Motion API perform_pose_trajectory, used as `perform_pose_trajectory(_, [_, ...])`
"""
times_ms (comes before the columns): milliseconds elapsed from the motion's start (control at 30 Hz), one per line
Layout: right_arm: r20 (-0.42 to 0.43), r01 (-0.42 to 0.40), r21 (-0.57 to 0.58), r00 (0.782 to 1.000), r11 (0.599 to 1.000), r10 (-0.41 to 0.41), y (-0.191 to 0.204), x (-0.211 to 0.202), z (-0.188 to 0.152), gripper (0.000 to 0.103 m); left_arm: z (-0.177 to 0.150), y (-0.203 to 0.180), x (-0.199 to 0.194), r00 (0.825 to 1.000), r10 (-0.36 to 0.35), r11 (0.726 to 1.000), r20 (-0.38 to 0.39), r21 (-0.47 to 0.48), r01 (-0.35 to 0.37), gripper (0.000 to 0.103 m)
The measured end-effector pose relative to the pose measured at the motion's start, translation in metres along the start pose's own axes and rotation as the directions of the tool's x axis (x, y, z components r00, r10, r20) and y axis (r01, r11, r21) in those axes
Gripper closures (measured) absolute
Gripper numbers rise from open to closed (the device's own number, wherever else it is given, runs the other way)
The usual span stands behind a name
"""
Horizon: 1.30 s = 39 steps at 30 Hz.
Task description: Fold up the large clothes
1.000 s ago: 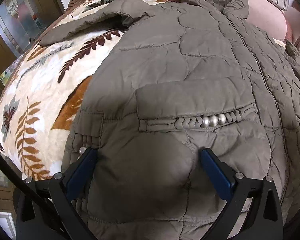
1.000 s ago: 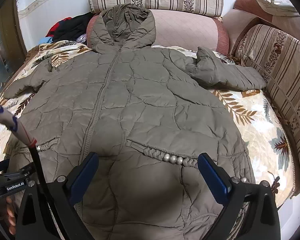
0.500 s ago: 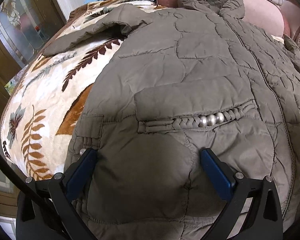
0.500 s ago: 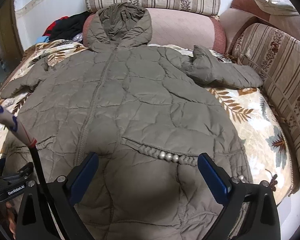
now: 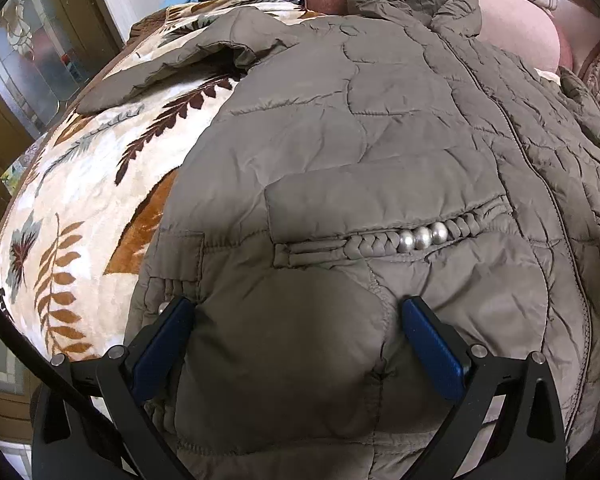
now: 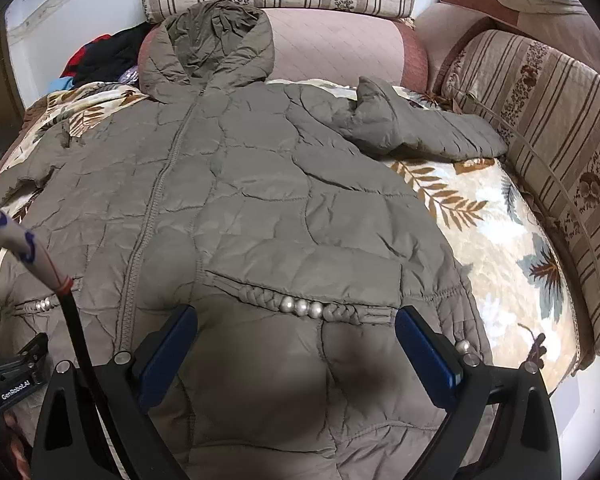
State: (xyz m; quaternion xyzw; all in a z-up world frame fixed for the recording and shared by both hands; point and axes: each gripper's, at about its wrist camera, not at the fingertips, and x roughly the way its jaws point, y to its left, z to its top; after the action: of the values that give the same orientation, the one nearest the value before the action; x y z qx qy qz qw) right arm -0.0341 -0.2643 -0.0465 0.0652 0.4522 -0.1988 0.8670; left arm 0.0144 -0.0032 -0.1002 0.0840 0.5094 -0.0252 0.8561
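A large olive quilted hooded coat (image 6: 260, 184) lies front-up and spread flat on a leaf-patterned blanket (image 6: 496, 216), hood at the far end against the cushions. Its right sleeve (image 6: 420, 128) lies bent outward; its left sleeve (image 5: 180, 64) stretches away over the blanket. My left gripper (image 5: 296, 312) hangs open just above the coat's lower left panel, below the pearl-trimmed pocket (image 5: 420, 236). My right gripper (image 6: 296, 320) is open over the lower right panel, near the other pearl-trimmed pocket (image 6: 300, 306). Neither holds any cloth.
Striped sofa cushions (image 6: 556, 128) line the right side and back. A pile of dark and red clothes (image 6: 104, 56) sits at the far left corner. A glass-panelled door (image 5: 32, 64) stands to the left. The left tool's body and cable (image 6: 60, 300) show at the right view's left edge.
Both grippers have drifted slightly over the coat's hem area, the views shifting a little; both stay open and the coat has not moved.
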Motion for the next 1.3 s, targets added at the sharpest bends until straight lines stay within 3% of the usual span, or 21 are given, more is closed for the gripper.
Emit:
perform_pose_trajectory(533, [-0.022, 0.024, 0.049, 1.000, 0.999, -0.022, -0.020, 0.005, -0.005, 0.002, 0.017, 0.015, 0.014, 0.999, -0.034, 0.998, 0.023, 0.048, 0.033, 0.000])
perform_pose_trajectory(1300, [0.071, 0.070, -0.028, 0.995, 0.997, -0.068, -0.014, -0.013, -0.010, 0.002, 0.011, 0.011, 0.009, 0.998, -0.010, 0.999, 0.055, 0.040, 0.007, 0.000])
